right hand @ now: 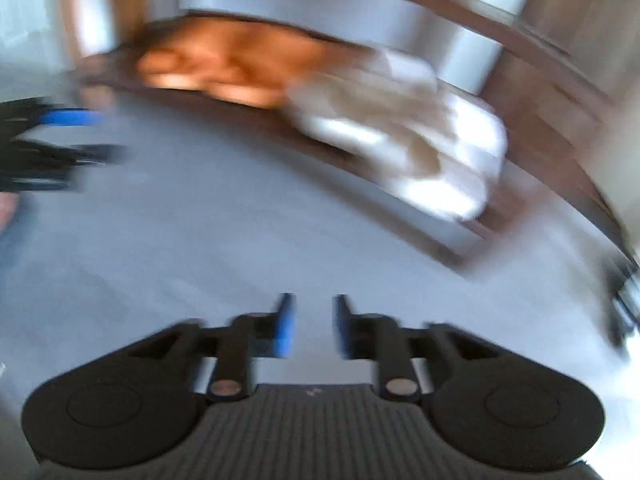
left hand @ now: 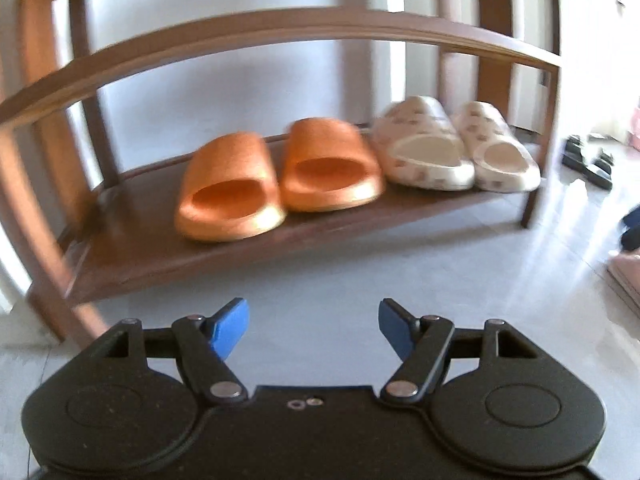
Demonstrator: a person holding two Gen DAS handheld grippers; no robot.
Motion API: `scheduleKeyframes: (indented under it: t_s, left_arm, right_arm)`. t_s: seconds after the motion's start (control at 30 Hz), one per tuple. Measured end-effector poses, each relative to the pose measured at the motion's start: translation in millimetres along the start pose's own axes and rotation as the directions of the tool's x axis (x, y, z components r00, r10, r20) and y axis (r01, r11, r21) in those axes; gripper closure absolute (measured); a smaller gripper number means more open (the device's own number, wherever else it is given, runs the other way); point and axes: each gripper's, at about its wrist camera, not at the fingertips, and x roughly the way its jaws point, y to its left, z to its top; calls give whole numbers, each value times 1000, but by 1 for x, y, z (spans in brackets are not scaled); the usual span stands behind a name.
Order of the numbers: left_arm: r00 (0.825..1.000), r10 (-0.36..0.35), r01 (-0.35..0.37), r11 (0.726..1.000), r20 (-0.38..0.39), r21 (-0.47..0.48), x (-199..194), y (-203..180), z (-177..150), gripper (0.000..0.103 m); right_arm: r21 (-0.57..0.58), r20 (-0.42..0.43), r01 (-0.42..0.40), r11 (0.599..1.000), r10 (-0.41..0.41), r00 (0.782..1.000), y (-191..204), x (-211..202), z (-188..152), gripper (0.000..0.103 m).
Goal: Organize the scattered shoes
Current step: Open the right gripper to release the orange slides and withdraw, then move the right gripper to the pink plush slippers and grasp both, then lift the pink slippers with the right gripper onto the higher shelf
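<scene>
Where the lowest shelf (left hand: 140, 248) of a brown wooden shoe rack (left hand: 280, 36) carries them, four slide slippers stand in a row with their open toes facing out. The orange pair (left hand: 276, 176) is plain and matte, thick-soled, the two slippers just beside each other near the middle of the shelf. To their right stands the cream pair (left hand: 452, 148), the same chunky shape but printed all over with small brownish marks; its left slipper touches or nearly touches the right orange one. The shelf above them carries nothing that shows. On the pale tiled floor (left hand: 360, 280) to the right of the rack lie dark sandals (left hand: 588, 160), and something pink (left hand: 624, 280) sits at the right edge.

The left claw (left hand: 314, 332) hangs over the floor in front of the rack, its blue pads well apart with nothing between them. In the heavily blurred right wrist view, the right claw (right hand: 311, 326) points at the floor before the rack; its pads stand a narrow gap apart, gripping nothing.
</scene>
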Motion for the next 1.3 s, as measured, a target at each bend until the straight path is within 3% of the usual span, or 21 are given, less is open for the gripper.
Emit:
scheduleKeyframes:
  t_s: [0.1, 0.27, 0.37, 0.47, 0.63, 0.7, 0.77, 0.83, 0.93, 1.0, 1.17, 1.3]
  left_arm:
    - [995, -95, 97, 987, -19, 127, 0, -36, 19, 31]
    - [982, -178, 187, 951, -61, 247, 8, -93, 56, 31]
    - [981, -185, 193, 931, -56, 311, 13, -125, 72, 31]
    - [980, -192, 196, 903, -49, 382, 19, -167, 91, 31]
    - [980, -188, 195, 868, -61, 456, 28, -214, 104, 31]
    - [982, -171, 189, 868, -81, 459, 32, -224, 105, 31]
    - [982, -150, 186, 885, -118, 427, 36, -230, 104, 31]
    - [981, -137, 182, 899, -140, 398, 38, -232, 99, 31]
    - [981, -113, 166, 905, -156, 391, 39, -233, 93, 31]
    - [984, -96, 149, 908, -153, 392, 38, -232, 91, 31]
    - [995, -76, 93, 932, -62, 351, 27, -222, 92, 31]
    - [998, -45, 31, 955, 39, 294, 19, -212, 103, 31]
  right_arm:
    - [232, -34, 203, 951, -200, 979, -76, -7, -49, 51]
    - [362, -120, 305, 881, -281, 952, -140, 9, -107, 47]
    - [320, -120, 277, 906, -251, 961, -148, 31, -117, 36]
    - [317, -139, 214, 924, -178, 974, -157, 63, -118, 35]
    - [427, -88, 126, 896, -98, 991, -180, 104, -118, 37]
    - [483, -16, 58, 874, -57, 998, -191, 112, -122, 38]
    - [497, 53, 20, 867, -53, 997, -192, 115, -124, 52]
    - [484, 102, 5, 875, -63, 993, -189, 118, -124, 73]
    - [428, 142, 6, 904, -74, 987, -181, 117, -122, 88]
    - [411, 166, 10, 912, -86, 982, -177, 113, -123, 89]
    - [409, 282, -36, 912, -88, 955, -168, 74, -129, 90]
    - [401, 389, -89, 912, -81, 918, -151, 29, -125, 90]
